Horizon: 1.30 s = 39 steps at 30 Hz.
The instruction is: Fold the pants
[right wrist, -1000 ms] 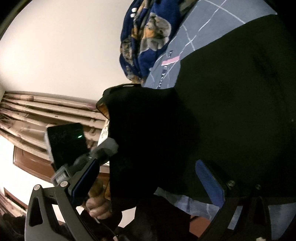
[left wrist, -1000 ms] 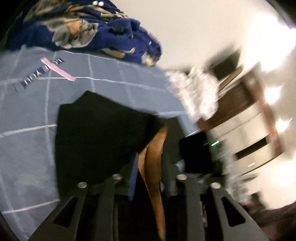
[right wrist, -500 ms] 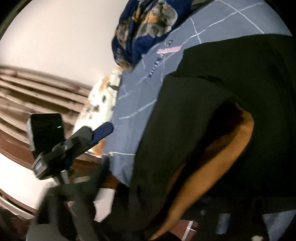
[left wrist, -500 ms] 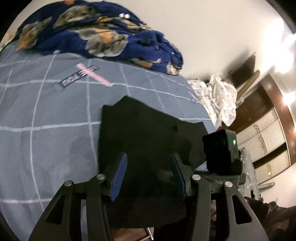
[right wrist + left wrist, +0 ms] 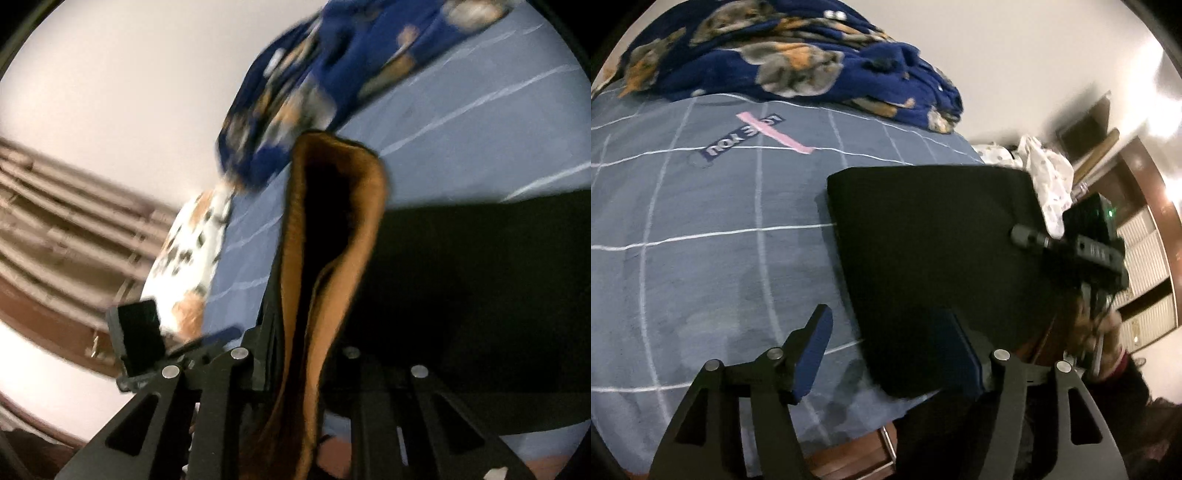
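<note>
The black pants lie folded into a flat dark panel on the blue-grey checked bed cover. My left gripper is open and empty, its blue pads straddling the panel's near left edge. The other gripper shows at the panel's right side. In the right wrist view my right gripper is shut on the pants' waistband, whose orange-brown lining stands up in a loop between the fingers. The black fabric stretches to the right. The left gripper shows at lower left.
A dark blue patterned blanket is heaped at the far side of the bed. A white printed cloth lies off the bed's right corner. A wooden bed edge shows below. Wardrobe and wall are at right.
My left gripper let go of the orange-lined fabric, opened, and pulled back left of the panel. My right gripper closed on the waistband and lifted it upright.
</note>
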Tool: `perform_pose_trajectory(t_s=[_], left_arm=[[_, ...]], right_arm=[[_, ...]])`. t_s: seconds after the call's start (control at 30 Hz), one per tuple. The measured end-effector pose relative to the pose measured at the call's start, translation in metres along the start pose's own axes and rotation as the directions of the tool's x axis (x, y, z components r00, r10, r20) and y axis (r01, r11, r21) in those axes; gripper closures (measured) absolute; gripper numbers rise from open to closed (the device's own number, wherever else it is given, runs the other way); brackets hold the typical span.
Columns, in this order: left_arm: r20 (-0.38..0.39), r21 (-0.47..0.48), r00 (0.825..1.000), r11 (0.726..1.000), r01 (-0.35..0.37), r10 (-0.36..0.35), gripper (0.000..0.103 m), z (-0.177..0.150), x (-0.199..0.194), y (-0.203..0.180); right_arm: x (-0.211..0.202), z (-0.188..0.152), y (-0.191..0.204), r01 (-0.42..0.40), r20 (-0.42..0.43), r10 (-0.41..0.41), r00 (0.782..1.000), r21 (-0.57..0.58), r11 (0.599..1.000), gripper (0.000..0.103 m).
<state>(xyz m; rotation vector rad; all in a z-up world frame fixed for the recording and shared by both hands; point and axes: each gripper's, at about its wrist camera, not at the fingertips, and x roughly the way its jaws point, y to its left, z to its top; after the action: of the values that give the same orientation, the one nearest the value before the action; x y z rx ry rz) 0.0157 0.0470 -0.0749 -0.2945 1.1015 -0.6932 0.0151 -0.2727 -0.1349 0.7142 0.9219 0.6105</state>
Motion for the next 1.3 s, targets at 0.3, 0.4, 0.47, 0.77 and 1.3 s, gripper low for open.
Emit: perform_pose_trajectory(t_s=[0.3, 0.4, 0.47, 0.77, 1.3], left_arm=[[-0.098, 0.044, 0.995, 0.999, 0.015, -0.011, 0.039, 0.009, 0.052, -0.038], [-0.140, 0.061, 0.990, 0.998, 0.011, -0.002, 0.039, 0.009, 0.067, -0.048], [-0.161, 0.078, 0.987, 0.997, 0.008, 0.005, 0.039, 0.009, 0.077, -0.055], [-0.207, 0.136, 0.978, 0.991, 0.016, 0.012, 0.039, 0.015, 0.106, -0.087], [-0.204, 0.123, 0.976, 0.991, -0.057, 0.081, 0.039, 0.029, 0.134, -0.079]], right_arm=[[-0.102, 0.027, -0.115, 0.149, 0.121, -0.171, 0.978, 0.174, 0.973, 0.088], [-0.117, 0.023, -0.143, 0.146, 0.142, -0.179, 0.973, 0.216, 0.965, 0.088], [-0.127, 0.022, -0.155, 0.136, 0.161, -0.176, 0.971, 0.234, 0.963, 0.088], [-0.131, 0.011, -0.198, 0.028, 0.174, -0.075, 0.982, 0.258, 0.966, 0.085], [-0.141, -0.006, -0.199, 0.112, 0.159, -0.149, 0.976, 0.224, 0.968, 0.091]])
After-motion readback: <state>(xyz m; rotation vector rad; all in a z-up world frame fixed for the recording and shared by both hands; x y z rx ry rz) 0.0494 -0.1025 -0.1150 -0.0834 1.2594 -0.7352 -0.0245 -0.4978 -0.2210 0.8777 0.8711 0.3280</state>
